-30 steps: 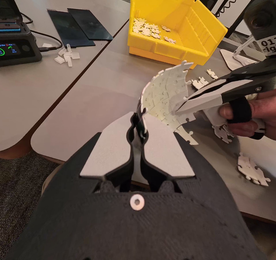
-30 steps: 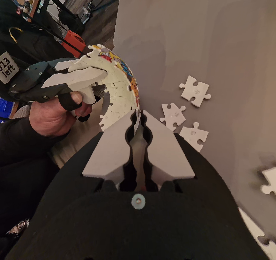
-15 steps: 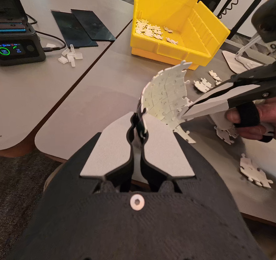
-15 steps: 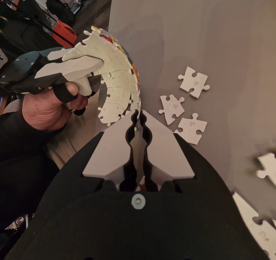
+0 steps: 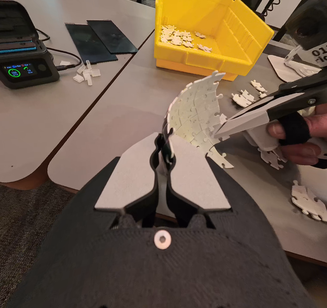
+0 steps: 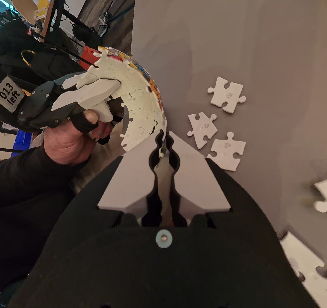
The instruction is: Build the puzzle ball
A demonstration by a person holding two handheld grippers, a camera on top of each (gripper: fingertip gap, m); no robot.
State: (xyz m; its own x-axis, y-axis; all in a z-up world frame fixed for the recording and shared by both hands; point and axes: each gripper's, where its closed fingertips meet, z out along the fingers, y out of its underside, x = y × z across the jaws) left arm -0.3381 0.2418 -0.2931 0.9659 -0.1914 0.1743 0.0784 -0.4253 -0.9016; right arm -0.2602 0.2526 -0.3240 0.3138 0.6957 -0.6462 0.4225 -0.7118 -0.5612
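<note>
The puzzle ball is a curved, partly built shell (image 5: 192, 113), white inside with a coloured print outside (image 6: 141, 94). It is held in the air above the grey table's near edge. My left gripper (image 5: 165, 137) is shut on the shell's lower left edge. It also shows in the right wrist view (image 6: 118, 85), gripped by a hand. My right gripper (image 6: 165, 134) is shut on the shell's other edge. In the left wrist view it (image 5: 217, 134) comes in from the right. Three loose white pieces (image 6: 202, 129) lie on the table beside the shell.
A yellow bin (image 5: 238, 64) with several white pieces (image 5: 178, 37) stands at the back. More loose pieces (image 5: 242, 97) and a joined strip (image 5: 307, 202) lie to the right. On the left table are a black device (image 5: 26, 69), dark panels (image 5: 99, 41) and clear plastic bits (image 5: 86, 73). The tips of one gripper are about 9 cm away from the tips of the other.
Both grippers have kept hold of the shell. The right gripper's tips have slid from the shell's inside out to its lower edge. The shell has turned slightly.
</note>
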